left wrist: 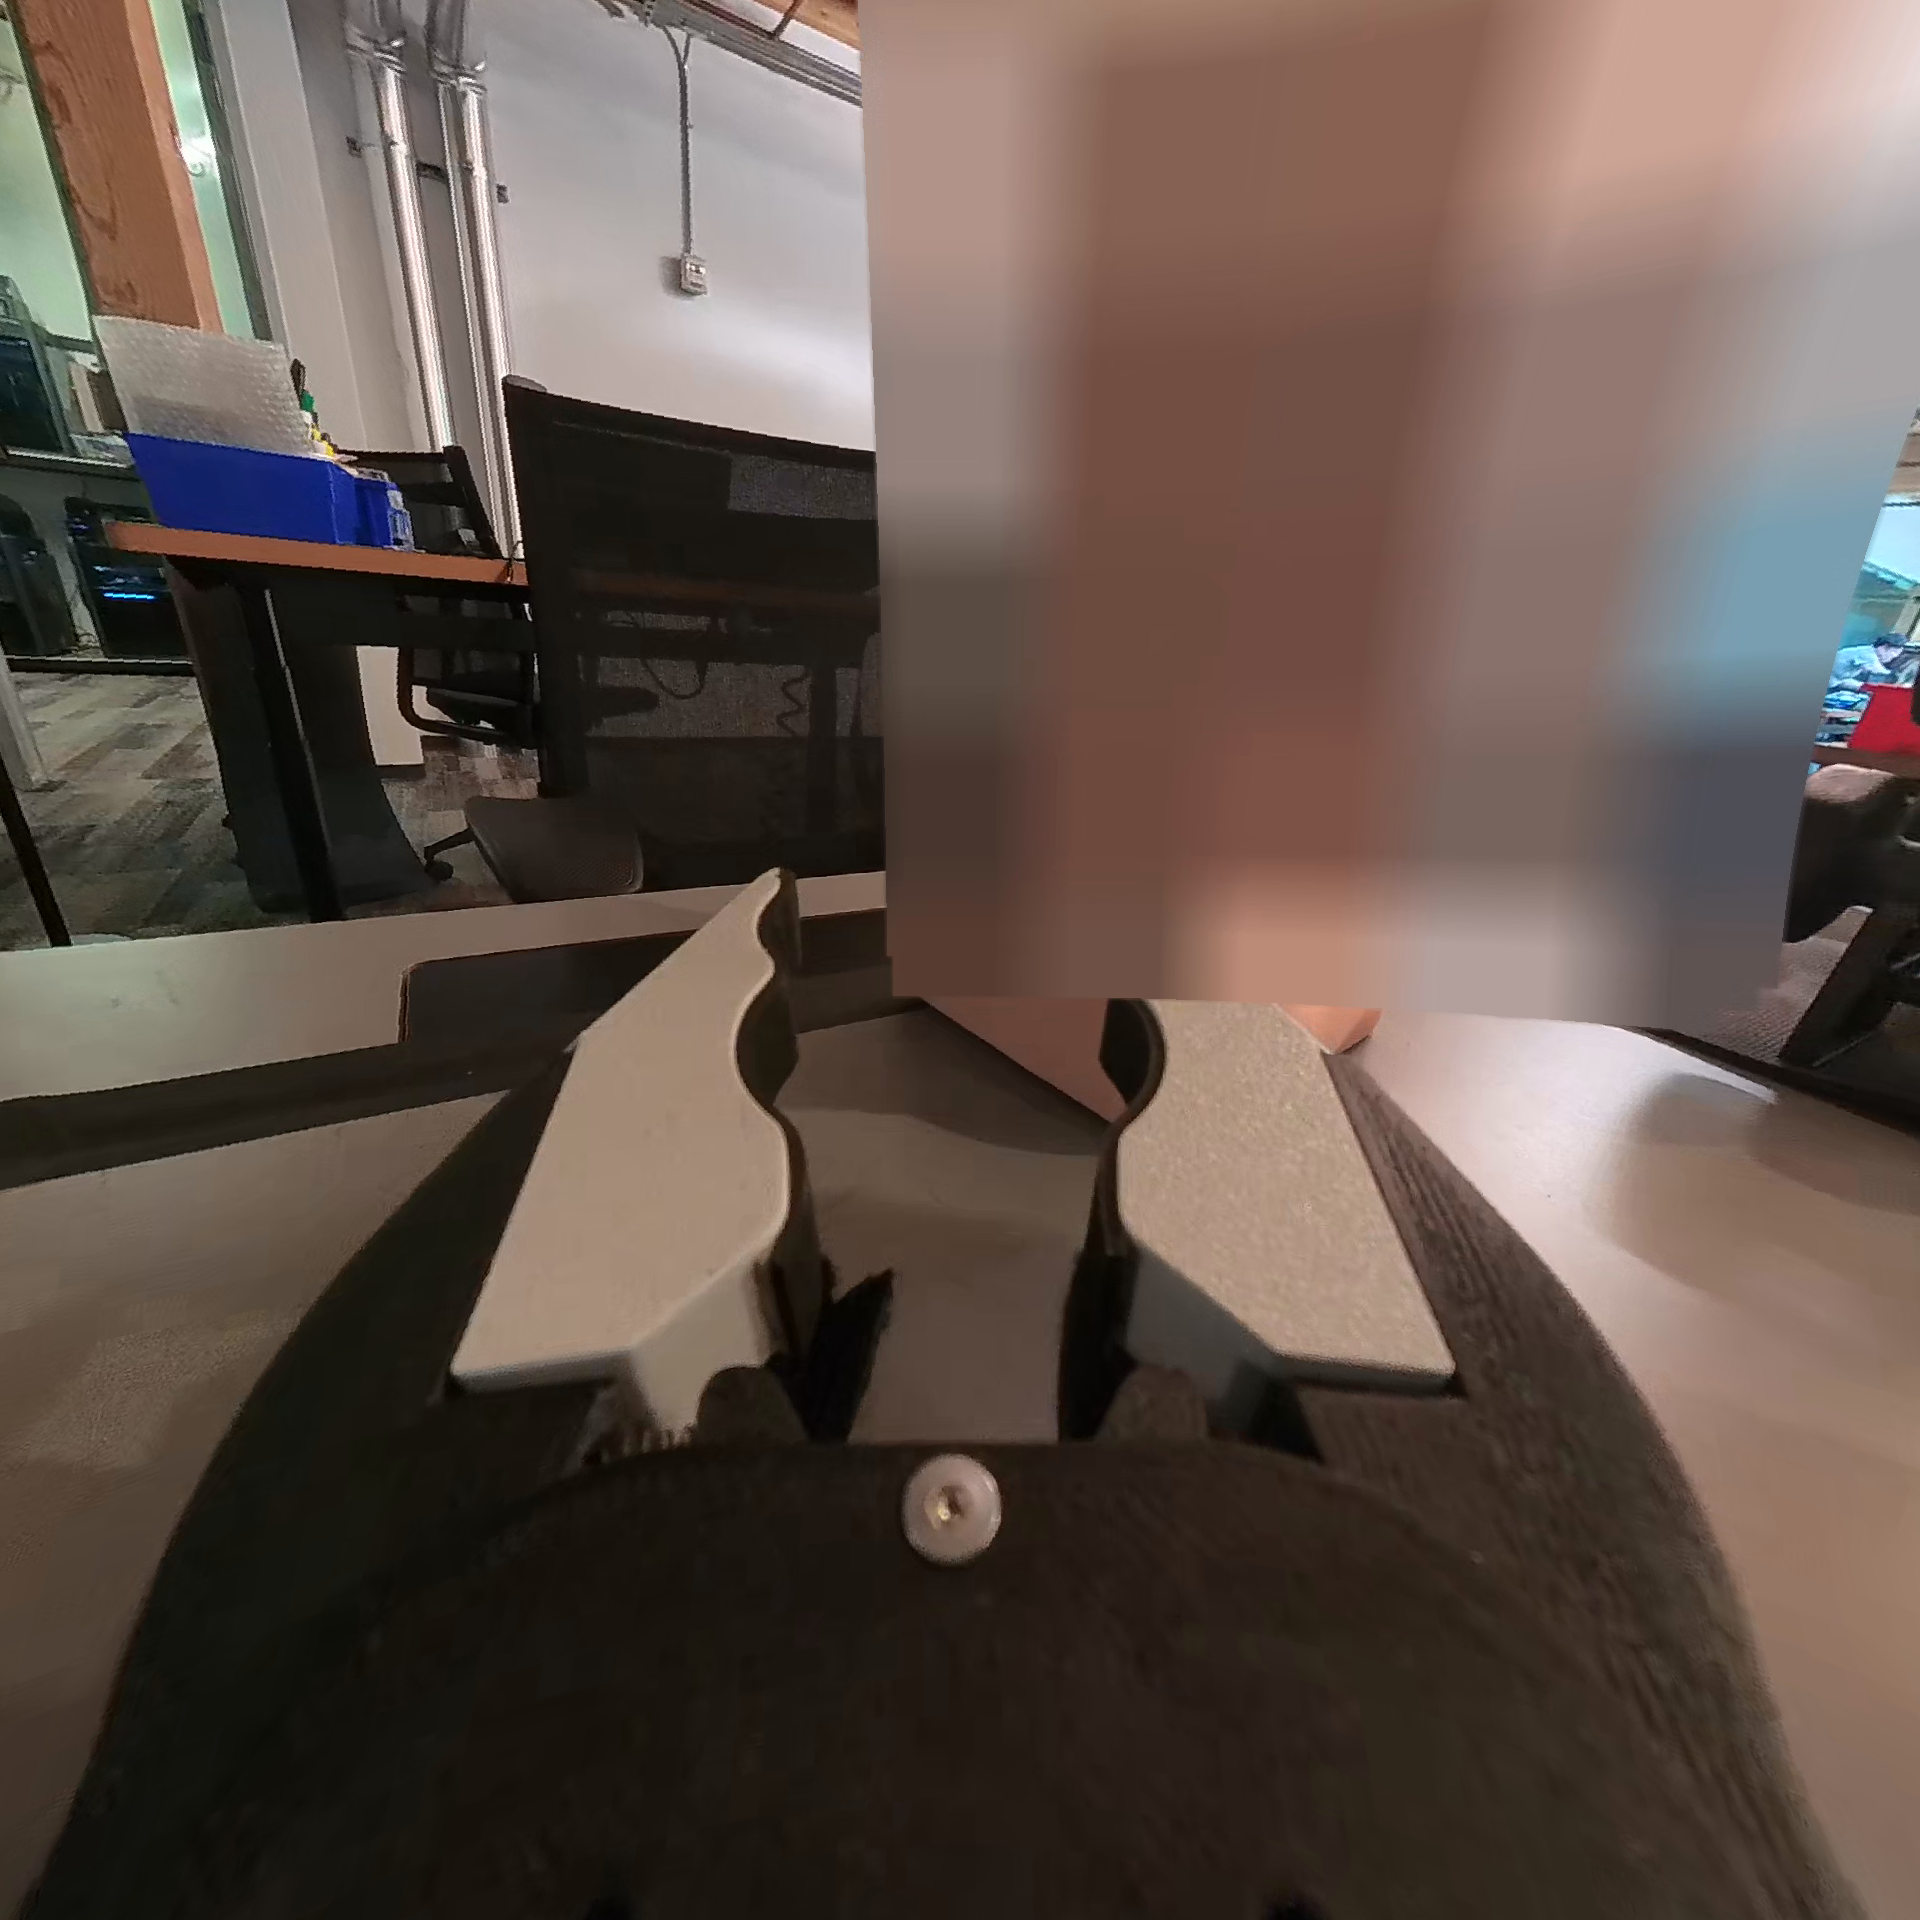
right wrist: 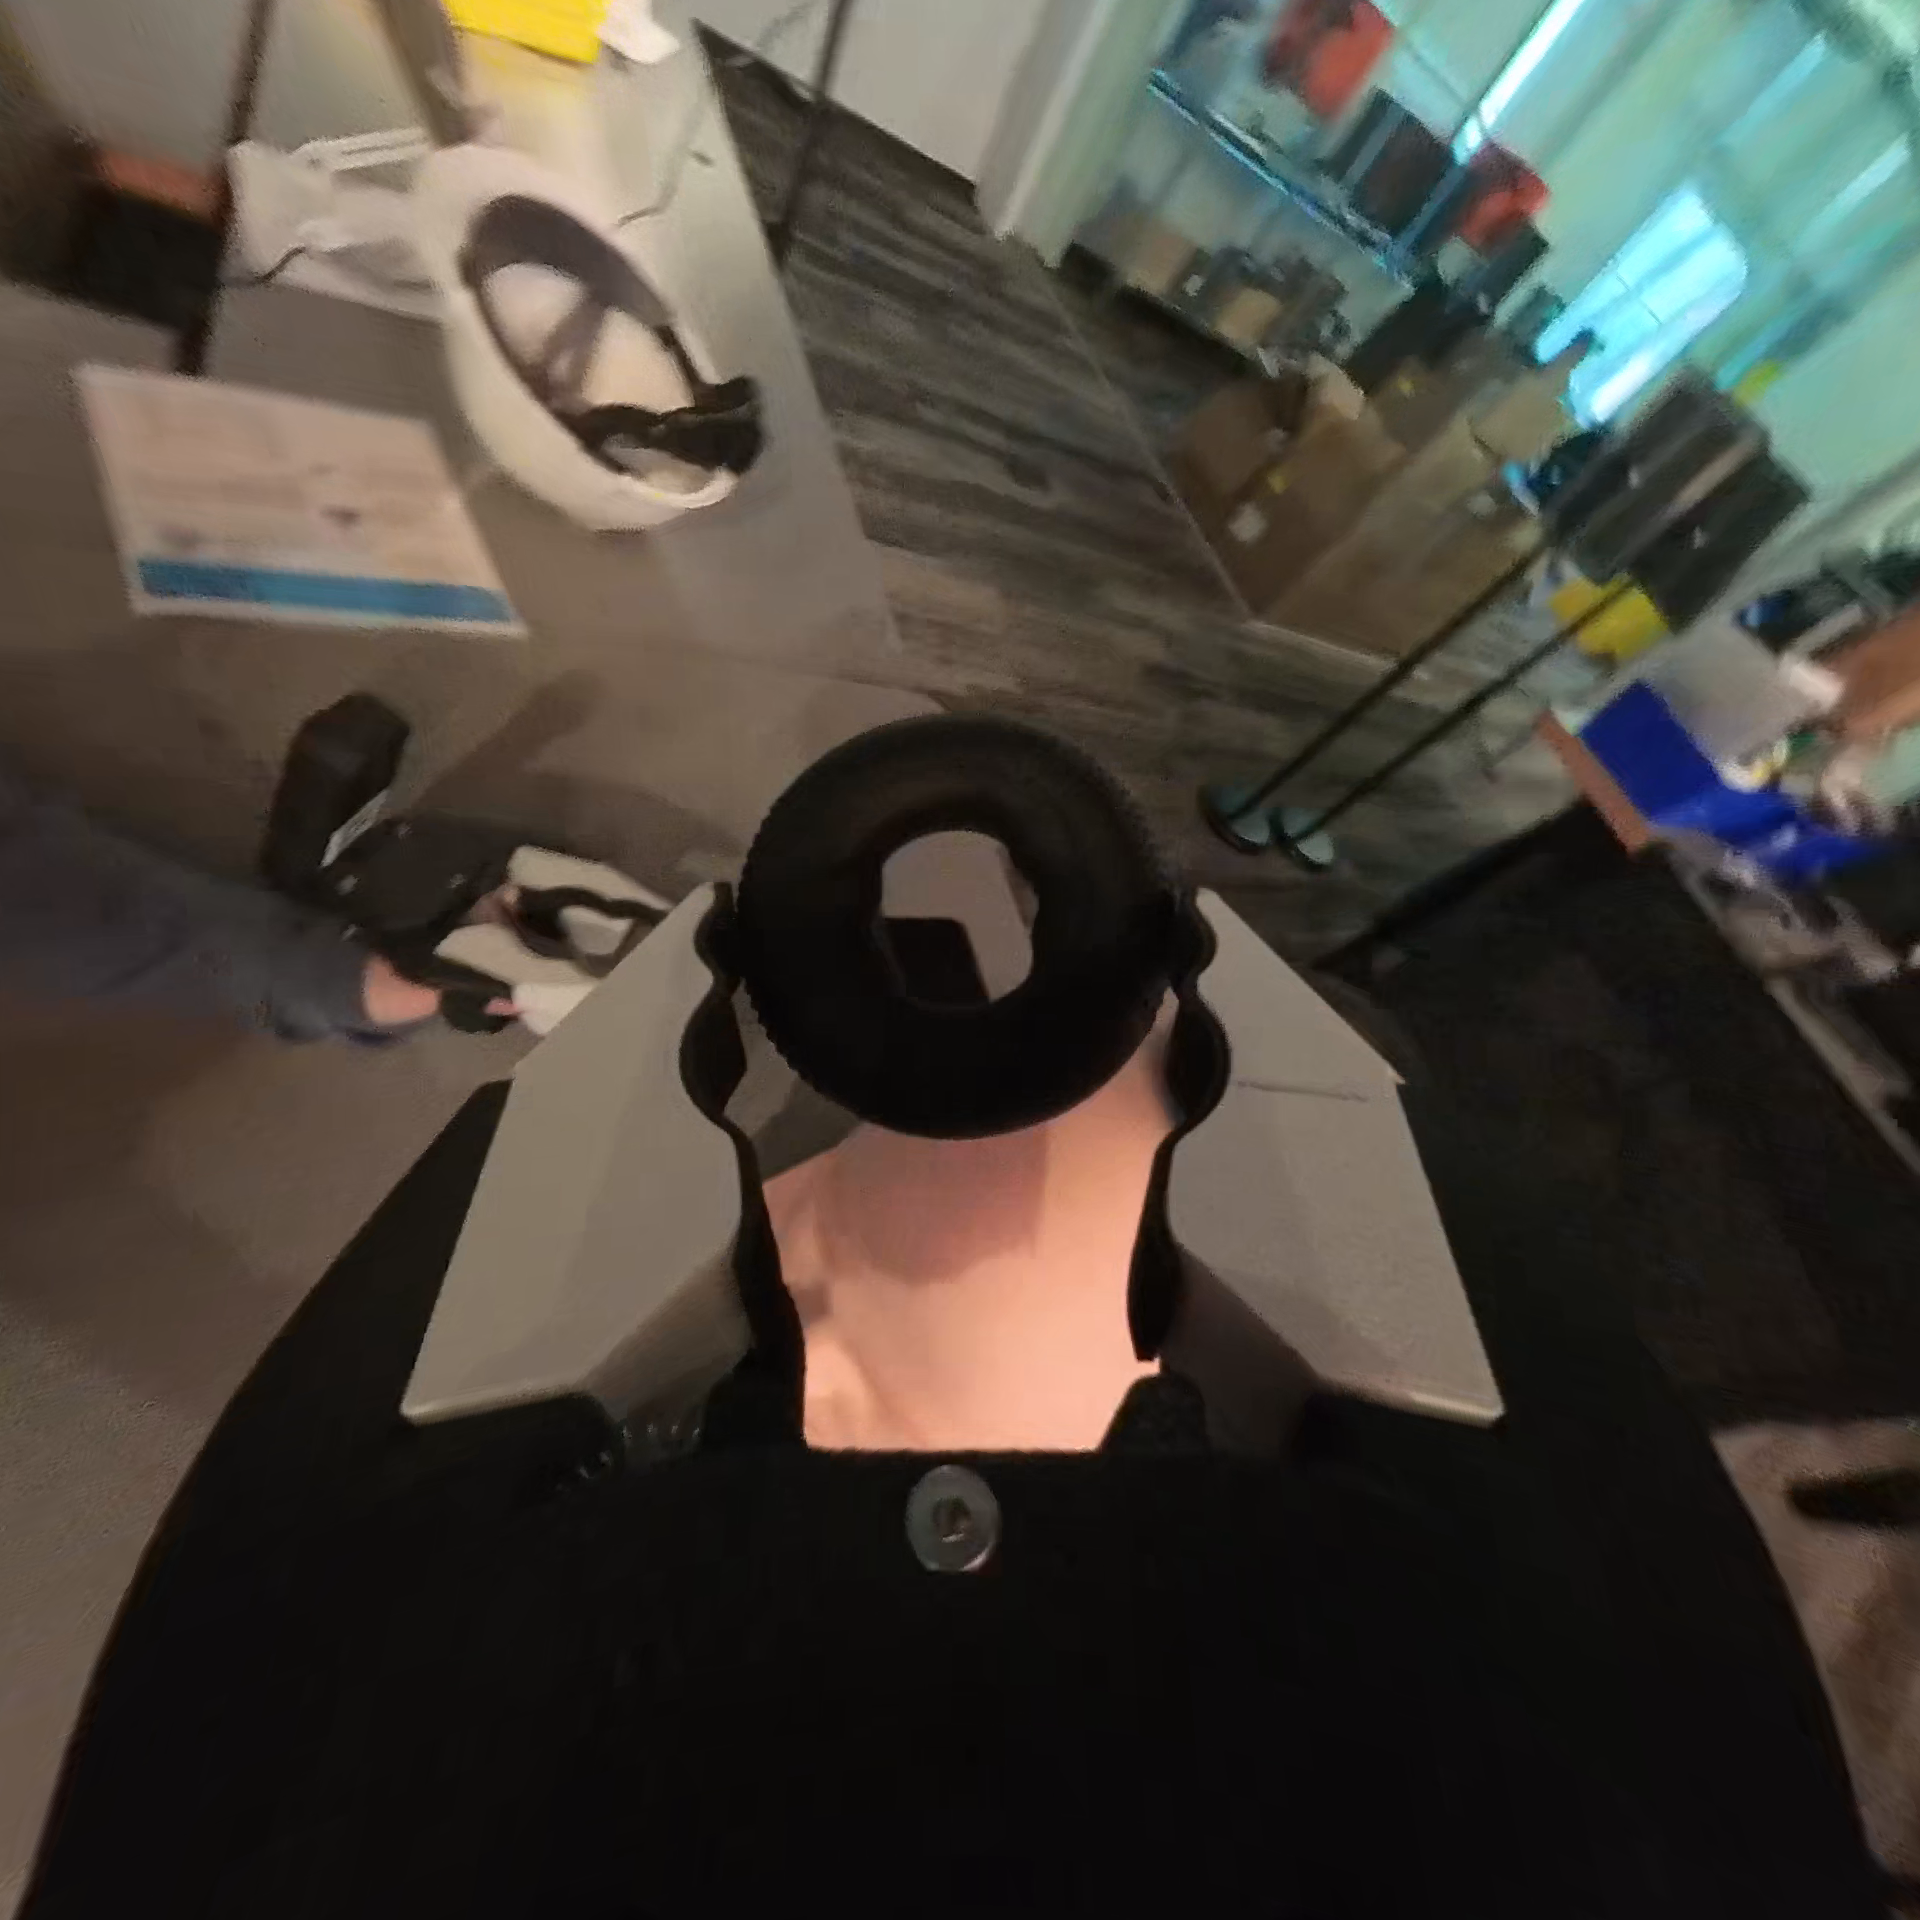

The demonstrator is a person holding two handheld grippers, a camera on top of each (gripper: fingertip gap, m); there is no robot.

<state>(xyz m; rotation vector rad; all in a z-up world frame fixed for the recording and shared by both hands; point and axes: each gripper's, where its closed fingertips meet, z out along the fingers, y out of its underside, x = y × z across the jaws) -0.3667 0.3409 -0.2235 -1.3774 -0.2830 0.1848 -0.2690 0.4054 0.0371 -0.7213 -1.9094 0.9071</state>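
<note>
Small black ribbed rubber tyre [right wrist: 940, 925]. Pale grey plastic gripper fingers [left wrist: 655, 1153], black inner pads, black body. Matte grey tabletop [left wrist: 1621, 1174]. Solid blue plastic bin [left wrist: 249, 488]. White helmet, black straps [right wrist: 582, 353]. Grey mottled striped carpet [right wrist: 966, 384].

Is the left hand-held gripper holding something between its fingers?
No, the left hand-held gripper is open, with only the grey table visible in the gap.

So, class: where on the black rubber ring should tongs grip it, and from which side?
Across its outer rim, as the right tongs do now: one finger on each side of the black rubber ring, approaching edge-on in the ring's plane. Its round, ribbed tread sits in the fingers' scalloped notches, and the centre hole stays clear.
</note>
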